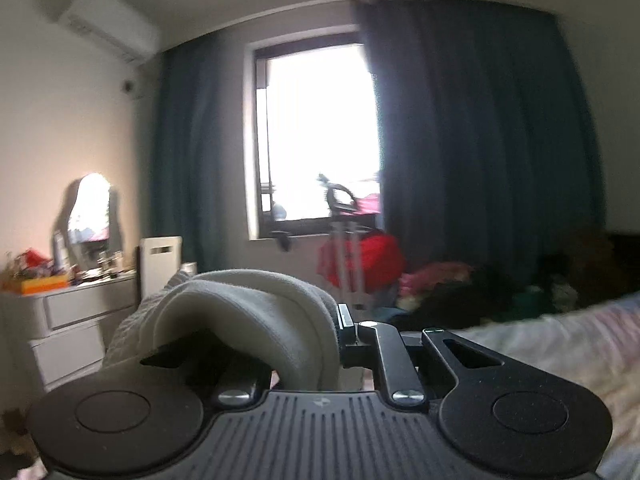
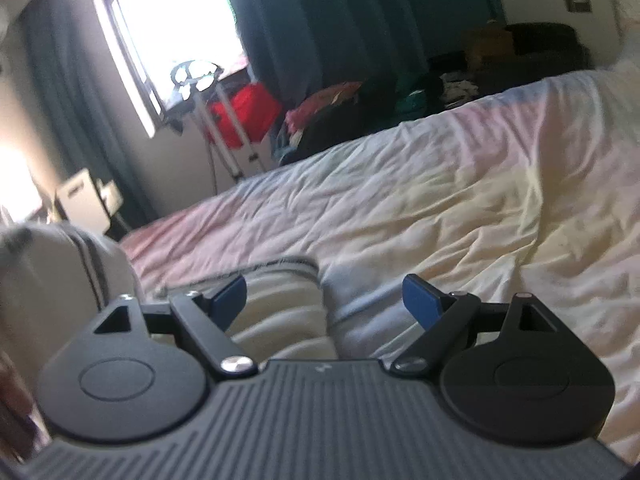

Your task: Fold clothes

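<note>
In the left wrist view a cream knitted garment (image 1: 240,312) is draped over my left gripper (image 1: 304,344), raised above the bed; it hides the left finger and the fingertips, and the jaws look closed on the cloth. In the right wrist view my right gripper (image 2: 324,300) is open and empty, its blue pads (image 2: 420,300) wide apart, just above the bed. A cream garment with dark stripes (image 2: 276,304) lies under and between the fingers, and more of it hangs at the left (image 2: 60,280).
The bed (image 2: 460,208) has a wrinkled pale sheet. Beyond it lie piled clothes (image 2: 360,108), a red bag (image 1: 372,260), a metal stand (image 2: 224,128), dark curtains (image 1: 480,140) and a bright window (image 1: 320,132). A white dresser (image 1: 80,312) with clutter and a mirror stands left.
</note>
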Motion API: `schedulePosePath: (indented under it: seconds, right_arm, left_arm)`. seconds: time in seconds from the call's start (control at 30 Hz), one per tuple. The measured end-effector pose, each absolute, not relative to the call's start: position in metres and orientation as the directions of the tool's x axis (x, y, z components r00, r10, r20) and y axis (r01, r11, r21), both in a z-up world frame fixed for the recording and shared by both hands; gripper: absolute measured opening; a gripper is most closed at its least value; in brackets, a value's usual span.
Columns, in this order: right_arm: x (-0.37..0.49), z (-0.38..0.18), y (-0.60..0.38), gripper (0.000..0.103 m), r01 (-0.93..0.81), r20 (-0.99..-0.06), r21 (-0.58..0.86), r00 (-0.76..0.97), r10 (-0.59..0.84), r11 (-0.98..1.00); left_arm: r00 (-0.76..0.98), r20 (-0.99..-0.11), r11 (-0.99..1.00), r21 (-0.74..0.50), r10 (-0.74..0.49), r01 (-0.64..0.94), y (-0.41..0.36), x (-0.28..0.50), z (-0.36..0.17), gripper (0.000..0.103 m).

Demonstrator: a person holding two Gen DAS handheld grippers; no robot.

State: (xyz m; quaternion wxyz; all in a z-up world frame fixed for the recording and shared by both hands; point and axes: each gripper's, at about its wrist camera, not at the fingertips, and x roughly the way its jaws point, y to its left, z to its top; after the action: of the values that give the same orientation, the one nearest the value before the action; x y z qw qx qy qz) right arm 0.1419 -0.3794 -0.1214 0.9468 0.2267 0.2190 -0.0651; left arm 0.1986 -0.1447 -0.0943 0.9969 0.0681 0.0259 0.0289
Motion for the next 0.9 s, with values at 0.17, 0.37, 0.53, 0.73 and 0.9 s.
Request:
schedulePosePath:
  seconds: [0.17,0.37,0.53,0.73,0.9]
  right_arm:
    - [0.142,-0.125,-0.408,0.087,0.274,-0.439,0.471,0.897,-0.046,0.839]
    - [0.144,-0.13,-0.422,0.087,0.286,-0.436,0.499,0.899,-0.049,0.818]
    - [0.149,-0.131,-0.415,0.087,0.25,-0.418,0.483,0.908,-0.03,0.839]
    - [0.149,-0.125,-0.398,0.087,0.182,-0.383,0.434,0.924,-0.002,0.883]
    - [0.147,-0.121,-0.39,0.087,0.158,-0.377,0.406,0.926,0.007,0.9]
  left_arm:
    - [0.992,-0.123,0.96,0.27,-0.04,0.072,-0.231,0.193,-0.157,0.014]
    - [0.972,-0.225,0.937,0.322,-0.066,0.138,-0.274,0.211,-0.217,0.016]
    - [0.947,-0.286,0.929,0.287,-0.148,0.232,-0.262,0.226,-0.221,0.055]
    - [0.887,-0.399,0.91,0.234,-0.231,0.342,-0.222,0.225,-0.207,0.066]
    - [0.861,-0.42,0.911,0.157,-0.288,0.381,-0.191,0.177,-0.19,0.091]
